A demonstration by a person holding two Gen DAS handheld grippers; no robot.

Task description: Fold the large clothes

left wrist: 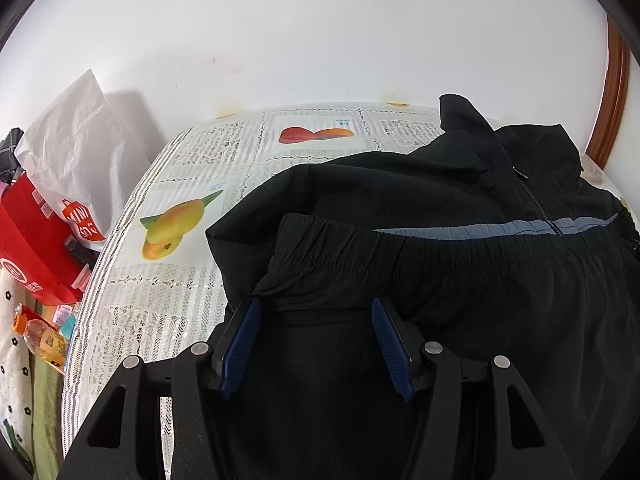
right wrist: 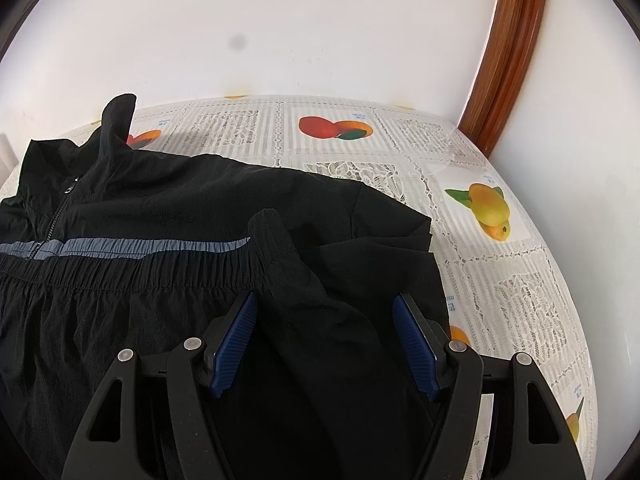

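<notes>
left fingers point(left wrist: 248, 332) spread | right fingers point(right wrist: 412, 336) spread | black jacket point(left wrist: 400, 200) between – folded

Left gripper point(left wrist: 316, 304): two black linkage arms with silver pivot pins, each ending in a ribbed blue pad point(left wrist: 240, 344). Jaws spread wide apart, pads angled outward from base to tip, nothing clamped between them. Pointed forward and slightly downward, tips level with each other.

Right gripper point(right wrist: 325, 298): same build, black arms, silver pins, ribbed blue pad point(right wrist: 414, 346) on each side. Jaws likewise spread wide, holding nothing. Pointed forward and slightly downward.

The hands and wrists carrying both units fall outside either view.
</notes>
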